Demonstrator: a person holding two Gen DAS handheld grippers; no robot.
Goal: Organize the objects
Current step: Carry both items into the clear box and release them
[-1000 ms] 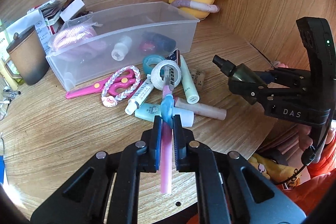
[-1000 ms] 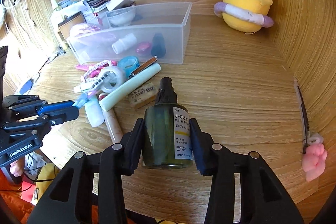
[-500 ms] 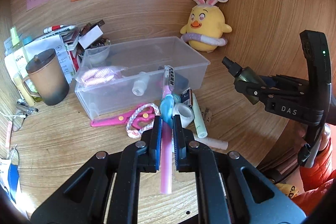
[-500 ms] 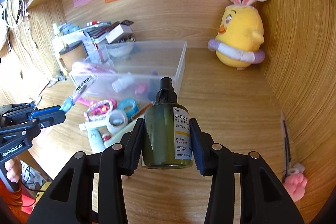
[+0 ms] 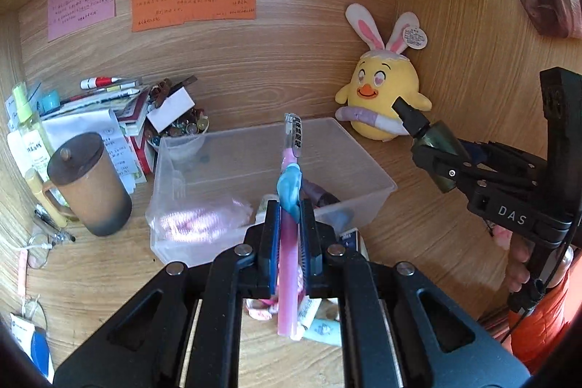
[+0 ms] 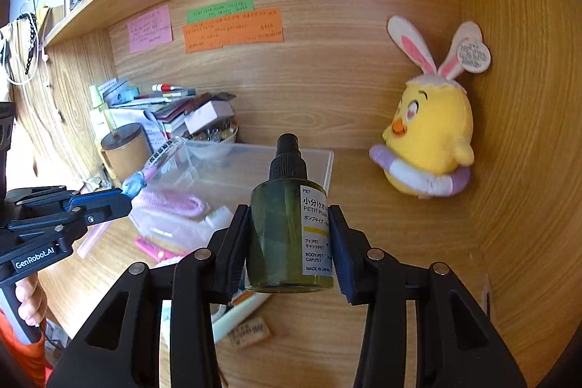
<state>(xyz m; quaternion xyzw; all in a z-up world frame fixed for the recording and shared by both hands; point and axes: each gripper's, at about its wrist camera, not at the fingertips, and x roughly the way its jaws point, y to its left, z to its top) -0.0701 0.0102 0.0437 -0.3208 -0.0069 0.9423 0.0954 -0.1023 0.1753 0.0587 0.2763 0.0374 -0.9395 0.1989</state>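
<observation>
- Left wrist view: a wooden desk [image 5: 91, 271] runs under a wooden back wall carrying three paper notes [image 5: 192, 6], one pink, one green, one orange, with a shelf above.
- The left gripper [image 5: 289, 235] tilts downward, its jaws clamped tight on one pink pen [image 5: 287, 242] whose capped tip sticks out ahead of the fingers, over one clear plastic bin [image 5: 363, 166].
- Left of the fingers stands one brown lidded mug [image 5: 87, 184]; ahead and to the right sits one yellow plush chick [image 5: 382, 97].
- The right gripper [image 5: 433, 155] hangs to the right, a hand [image 5: 516, 264] on its handle.
- Right wrist view: the same wood alcove, side wall to the right.
- The right gripper [image 6: 291, 242] holds one dark green spray bottle [image 6: 283, 228] upright between partly spread fingers, pads pressing its sides.
- The bin [image 6: 320, 162] lies just beyond the bottle; the chick [image 6: 429, 140] is ahead to the right.
- The left gripper [image 6: 120, 195] with the pen [image 6: 156, 162] sits far left.
</observation>
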